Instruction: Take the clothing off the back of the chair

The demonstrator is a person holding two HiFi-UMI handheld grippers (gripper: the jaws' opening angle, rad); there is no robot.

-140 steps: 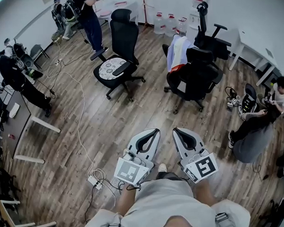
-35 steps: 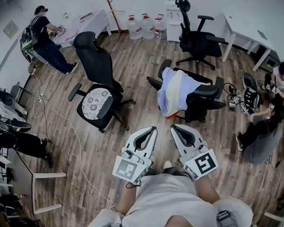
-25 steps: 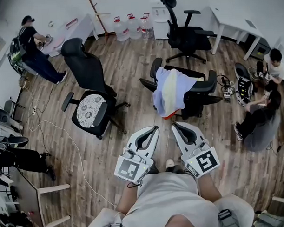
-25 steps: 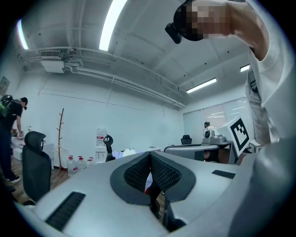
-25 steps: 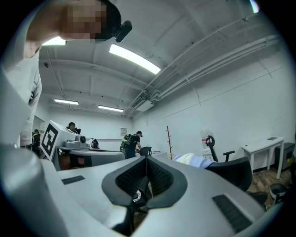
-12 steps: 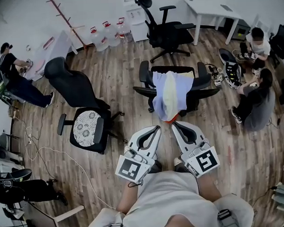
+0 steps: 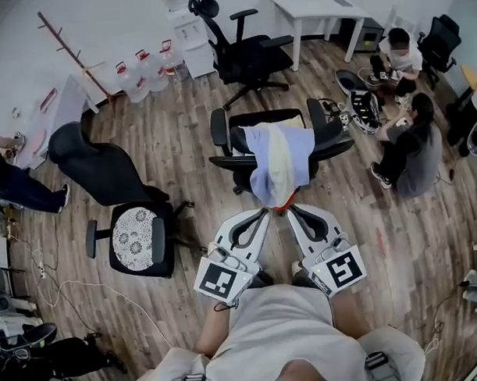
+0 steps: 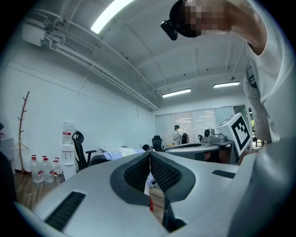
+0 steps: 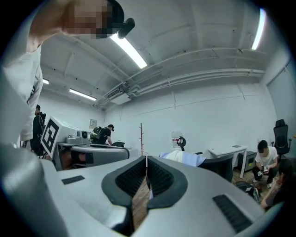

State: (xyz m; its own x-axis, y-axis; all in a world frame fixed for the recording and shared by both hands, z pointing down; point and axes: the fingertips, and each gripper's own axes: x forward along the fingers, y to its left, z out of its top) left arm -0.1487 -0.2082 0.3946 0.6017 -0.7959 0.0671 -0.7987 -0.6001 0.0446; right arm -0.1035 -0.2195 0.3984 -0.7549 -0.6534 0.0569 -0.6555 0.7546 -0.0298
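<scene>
Both tools, our left gripper [image 7: 258, 217] and right gripper [image 7: 294, 215], have jaws pressed together on nothing. Straight ahead, the clothing [image 7: 278, 159] drapes over the back of the chair [image 7: 331, 139], hanging lengthwise toward us. Its hem seems marginally nearer the right tip.

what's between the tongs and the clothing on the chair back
Nothing. The head view shows left tongs and right tongs, both shut, close to the clothing, no object between.

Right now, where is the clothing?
In the head view the clothing hangs over the back of the chair at centre, just beyond the left hand-held gripper and the right hand-held gripper.
</scene>
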